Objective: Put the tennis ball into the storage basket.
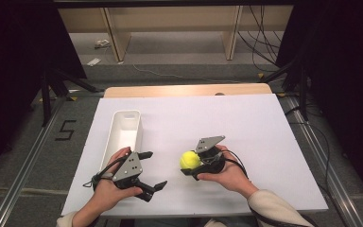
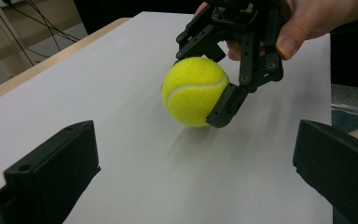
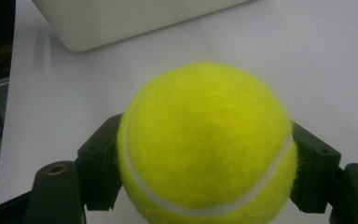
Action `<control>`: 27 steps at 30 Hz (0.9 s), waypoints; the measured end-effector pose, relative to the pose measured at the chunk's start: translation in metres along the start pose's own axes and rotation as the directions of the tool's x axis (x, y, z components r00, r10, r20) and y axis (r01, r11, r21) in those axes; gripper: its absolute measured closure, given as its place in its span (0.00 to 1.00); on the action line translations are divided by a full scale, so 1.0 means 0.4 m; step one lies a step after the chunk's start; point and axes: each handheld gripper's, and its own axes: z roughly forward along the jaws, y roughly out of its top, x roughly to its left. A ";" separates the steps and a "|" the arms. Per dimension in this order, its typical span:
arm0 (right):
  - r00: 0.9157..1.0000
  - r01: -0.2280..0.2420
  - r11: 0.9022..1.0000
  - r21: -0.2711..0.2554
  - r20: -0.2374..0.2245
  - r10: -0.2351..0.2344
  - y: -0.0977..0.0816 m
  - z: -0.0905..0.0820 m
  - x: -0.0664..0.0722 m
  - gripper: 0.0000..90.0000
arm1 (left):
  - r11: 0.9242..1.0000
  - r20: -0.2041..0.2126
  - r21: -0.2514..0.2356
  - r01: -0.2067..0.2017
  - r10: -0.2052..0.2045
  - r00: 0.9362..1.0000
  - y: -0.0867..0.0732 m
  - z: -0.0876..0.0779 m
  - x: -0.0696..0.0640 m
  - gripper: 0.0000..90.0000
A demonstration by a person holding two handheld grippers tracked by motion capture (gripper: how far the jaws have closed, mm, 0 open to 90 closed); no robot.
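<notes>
White table [image 1: 246,123] lay mostly bare toward its far edge. My right gripper [image 1: 192,164] clenched the tennis ball [image 1: 189,160]; my left gripper [image 1: 149,170] stood released beside the white bin [image 1: 116,124], its inside hidden.

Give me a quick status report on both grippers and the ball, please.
Right gripper shut on tennis ball, lifted just off the white sheet. Left gripper open, empty. White bin at left; nothing between.

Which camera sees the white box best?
The high view: the whole white box lies open-topped beside the left gripper. The right gripper view catches just one rounded corner beyond the tennis ball.
</notes>
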 end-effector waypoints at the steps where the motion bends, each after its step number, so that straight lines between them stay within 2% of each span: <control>1: 1.000 0.000 1.000 0.000 0.000 0.000 0.000 0.000 0.000 0.30 | 1.000 0.000 0.000 0.000 0.000 1.000 0.000 0.000 0.000 0.00; 27: 1.000 -0.019 0.997 -0.070 0.017 0.021 0.022 -0.028 -0.002 0.30 | 1.000 0.004 -0.001 0.001 -0.001 1.000 0.001 0.000 -0.002 0.00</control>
